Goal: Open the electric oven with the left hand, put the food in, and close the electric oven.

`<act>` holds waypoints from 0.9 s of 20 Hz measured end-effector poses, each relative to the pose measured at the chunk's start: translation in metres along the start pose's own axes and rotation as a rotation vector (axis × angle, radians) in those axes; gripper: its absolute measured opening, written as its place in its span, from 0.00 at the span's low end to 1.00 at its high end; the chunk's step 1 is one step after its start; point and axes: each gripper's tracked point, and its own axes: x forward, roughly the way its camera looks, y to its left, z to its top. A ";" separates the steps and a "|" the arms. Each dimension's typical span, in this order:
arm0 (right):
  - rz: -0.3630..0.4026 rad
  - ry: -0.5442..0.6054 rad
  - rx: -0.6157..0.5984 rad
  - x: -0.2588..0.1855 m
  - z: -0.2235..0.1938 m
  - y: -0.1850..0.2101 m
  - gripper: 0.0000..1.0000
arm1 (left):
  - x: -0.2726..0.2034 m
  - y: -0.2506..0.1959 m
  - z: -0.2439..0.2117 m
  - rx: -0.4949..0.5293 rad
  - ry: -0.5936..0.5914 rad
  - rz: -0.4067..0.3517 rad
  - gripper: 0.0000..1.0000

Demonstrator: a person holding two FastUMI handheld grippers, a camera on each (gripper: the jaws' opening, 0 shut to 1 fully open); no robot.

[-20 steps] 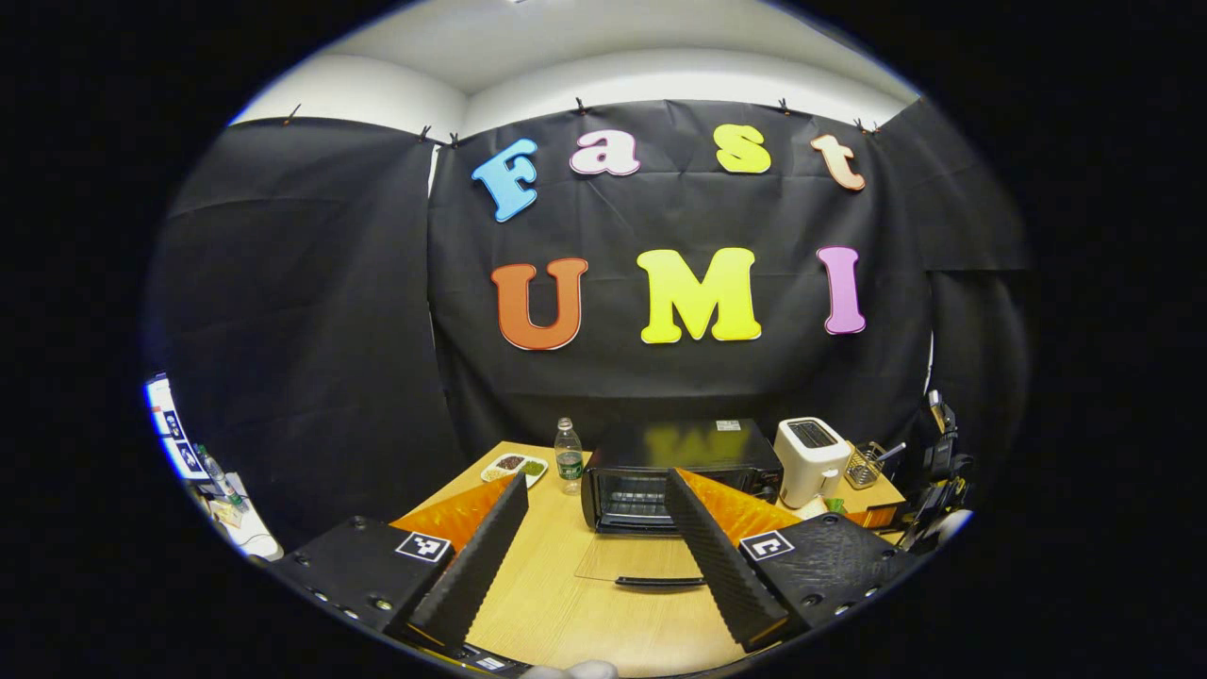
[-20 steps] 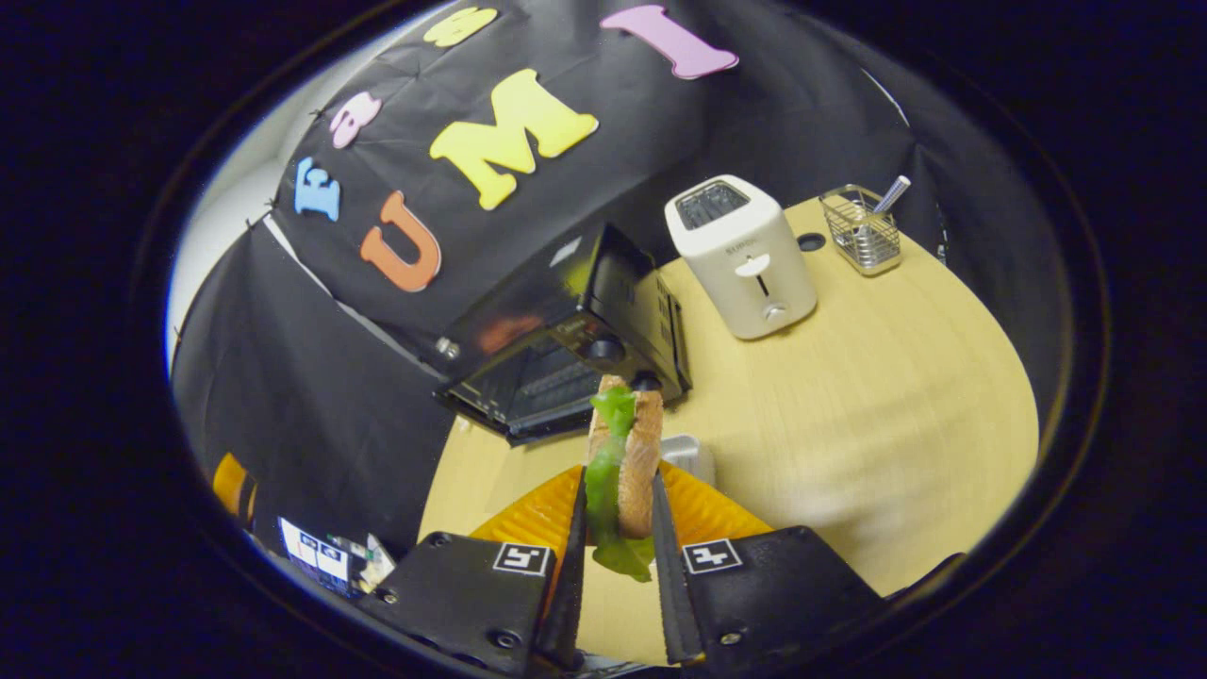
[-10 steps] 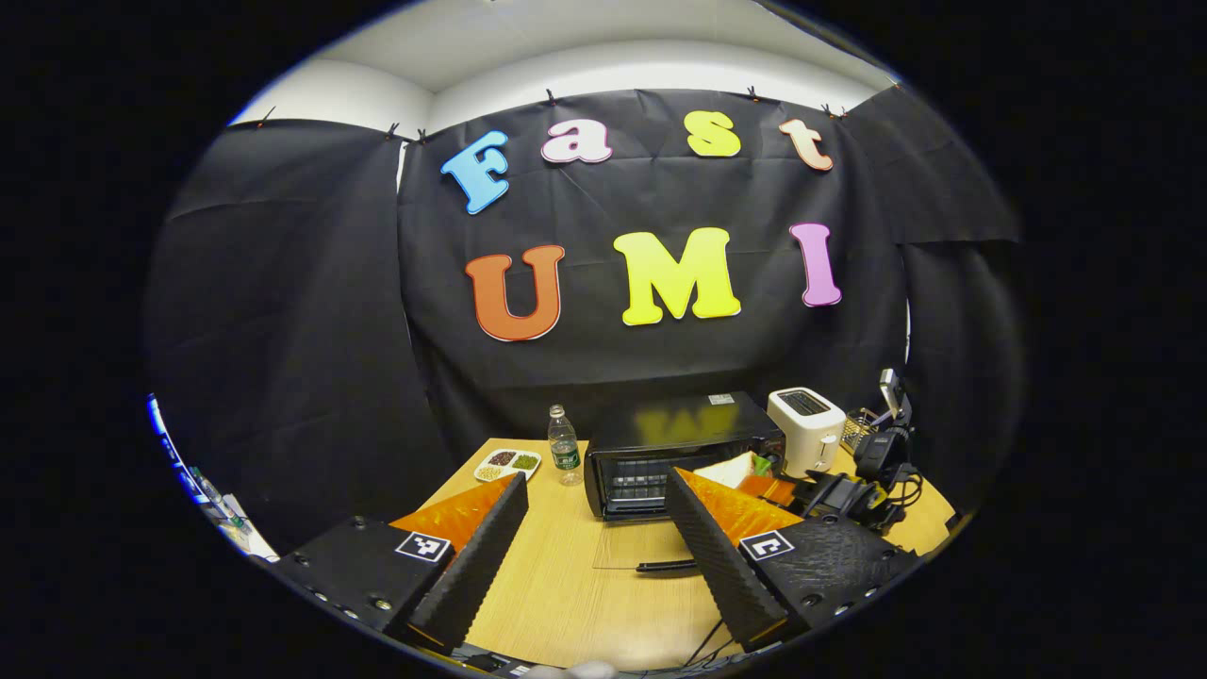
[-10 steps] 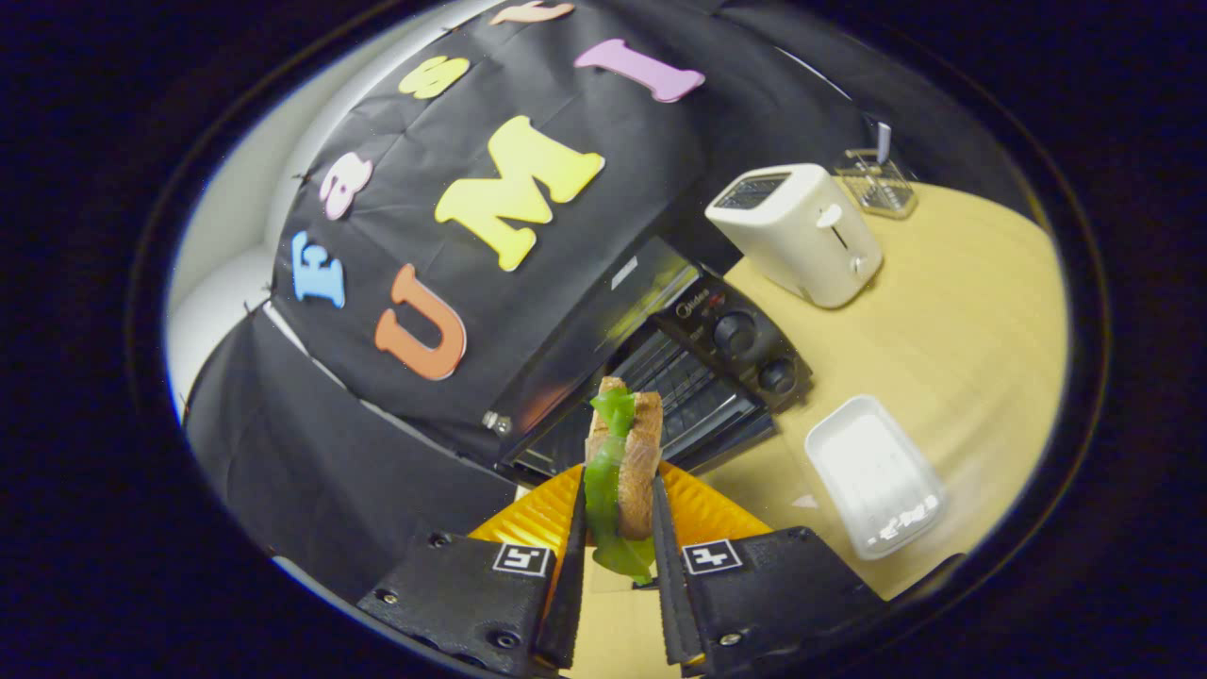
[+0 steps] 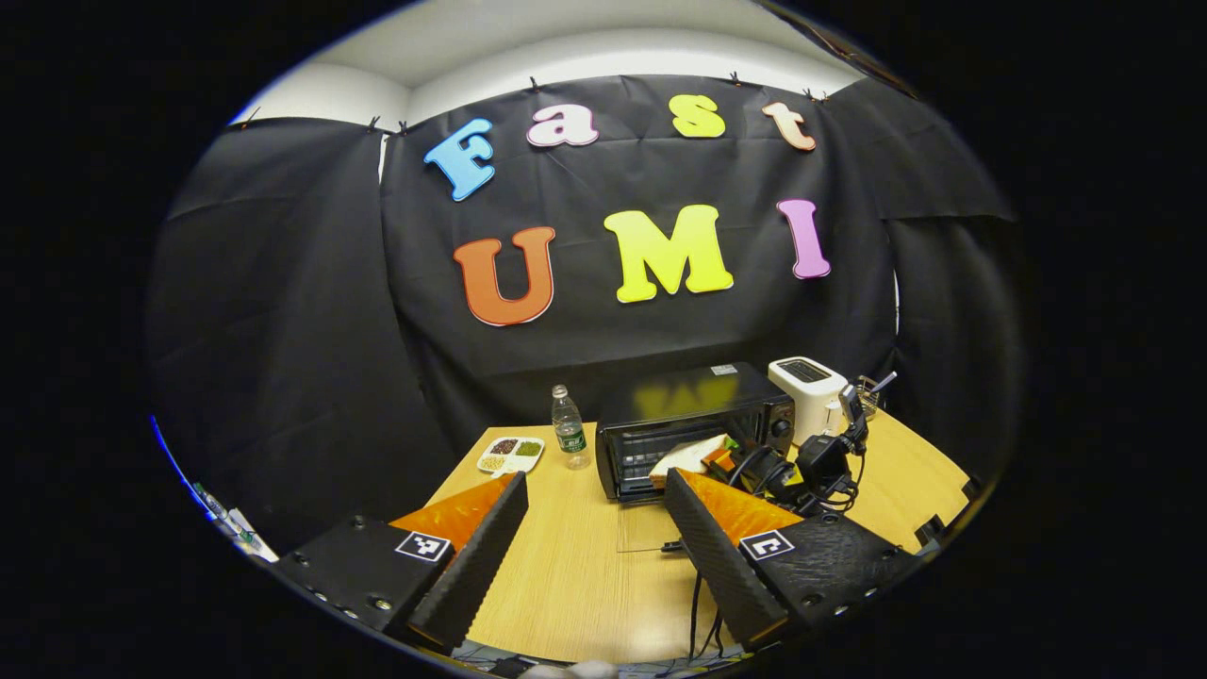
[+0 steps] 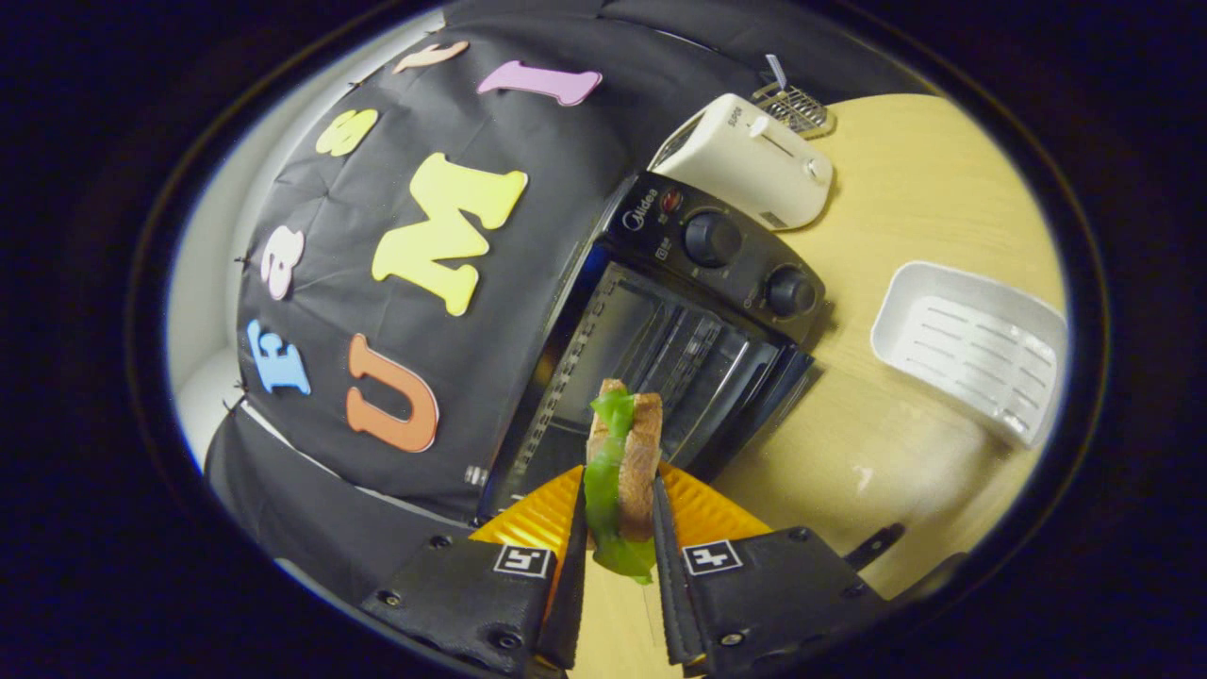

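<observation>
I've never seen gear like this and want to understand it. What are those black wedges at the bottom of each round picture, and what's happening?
They are fingers of two hand-held grippers; a camera rides on each. In the left gripper view, the left gripper is open, back from the table. In the right gripper view, the right gripper pinches a sandwich before the open oven. On the table: a toaster, white tray, water bottle and snack plate.

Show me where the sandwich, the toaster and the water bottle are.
sandwich (image 6: 630, 462), right gripper view, on the bread crust.
toaster (image 6: 745, 160), right gripper view, on its white side.
water bottle (image 5: 569, 441), left gripper view, on its label.
</observation>
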 end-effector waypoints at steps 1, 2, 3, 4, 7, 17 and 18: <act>0.005 -0.008 0.011 0.009 -0.002 0.003 0.37 | 0.002 0.004 -0.001 0.006 0.000 0.002 0.96; 0.007 -0.020 0.015 0.019 -0.003 0.008 0.37 | 0.004 0.007 -0.001 0.013 0.001 0.007 0.96; 0.005 -0.031 0.017 0.029 -0.004 0.011 0.37 | 0.006 0.011 -0.004 0.020 0.003 0.009 0.96; 0.007 -0.038 0.019 0.038 -0.005 0.014 0.37 | 0.009 0.014 -0.007 0.026 0.011 0.011 0.95; 0.000 -0.040 0.037 0.065 -0.012 0.019 0.37 | 0.016 0.021 -0.014 0.038 0.032 0.016 0.96; -0.158 -0.082 -0.066 0.086 -0.007 -0.016 0.48 | 0.029 0.033 -0.019 0.025 0.052 0.016 0.96; -0.166 -0.104 -0.110 0.082 0.003 -0.014 0.65 | 0.029 0.033 -0.019 0.020 0.052 0.016 0.96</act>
